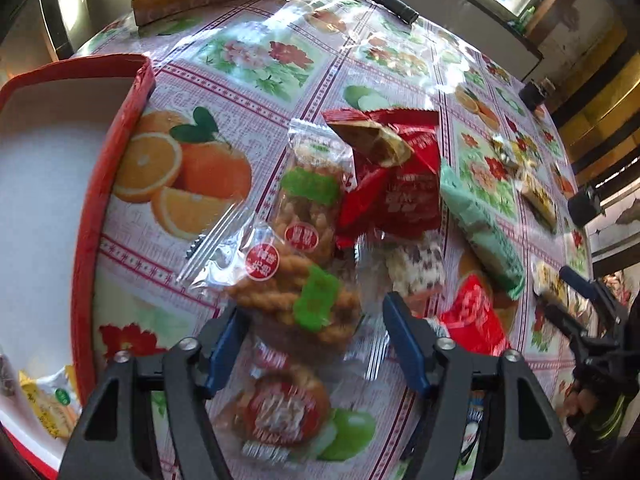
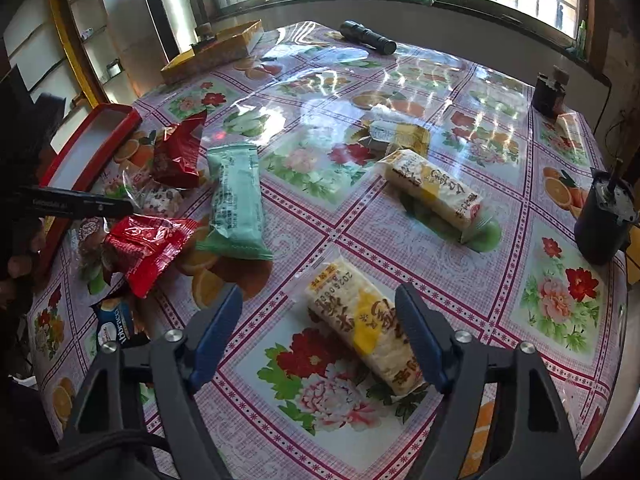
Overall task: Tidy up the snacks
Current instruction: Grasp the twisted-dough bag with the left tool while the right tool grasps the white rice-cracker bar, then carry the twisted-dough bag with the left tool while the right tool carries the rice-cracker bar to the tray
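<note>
Barely started here: the red tray (image 1: pixel 116 168) at the worktop's left edge holds only a packet or two in its near corner, blurred. The left hand-held gripper (image 1: pixel 312 344) hangs open astride a twisted-snack packet (image 1: pixel 296 296), not pinching. The right hand-held gripper (image 2: pixel 320 332) straddles a rice-cracker packet (image 2: pixel 360 328), open too. Most snacks lie scattered.

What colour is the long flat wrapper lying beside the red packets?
Pale mint green with faint printed text. The green packet shows best in the right wrist view.
</note>
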